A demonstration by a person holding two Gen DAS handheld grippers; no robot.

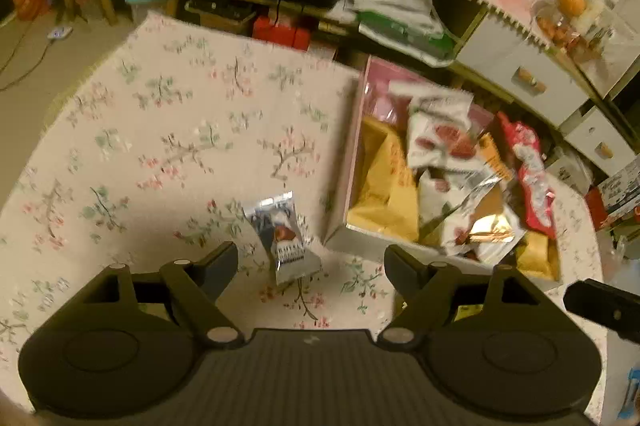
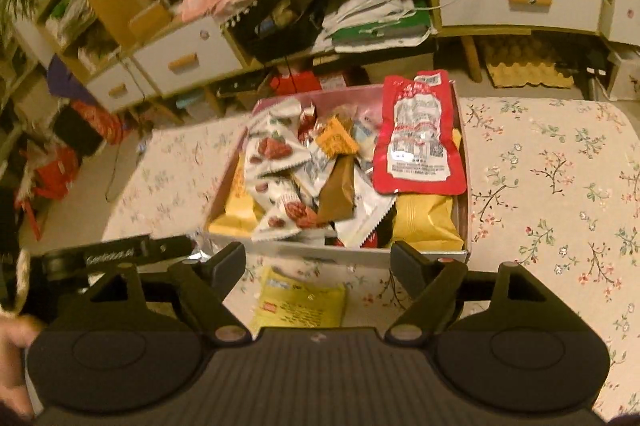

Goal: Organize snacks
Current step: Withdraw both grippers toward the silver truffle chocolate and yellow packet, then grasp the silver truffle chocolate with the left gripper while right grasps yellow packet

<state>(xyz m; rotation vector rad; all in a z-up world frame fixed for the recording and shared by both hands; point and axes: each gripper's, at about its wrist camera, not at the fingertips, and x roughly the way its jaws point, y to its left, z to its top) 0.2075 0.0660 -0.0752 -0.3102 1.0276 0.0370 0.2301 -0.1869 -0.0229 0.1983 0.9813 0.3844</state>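
Left gripper [image 1: 311, 258], right gripper [image 2: 318, 260]: jaws apart

Shallow pink-walled cardboard box [image 2: 460, 250] on floral tablecloth [image 2: 560, 185], packed with snack packets. Silver foil packet [image 1: 286, 238] lies left of box; flat yellow packet [image 2: 300, 302] before it.

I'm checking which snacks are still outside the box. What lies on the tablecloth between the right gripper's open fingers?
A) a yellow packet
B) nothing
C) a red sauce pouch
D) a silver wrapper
A: the yellow packet lies flat on the floral tablecloth just before the snack box, between the right gripper fingers.
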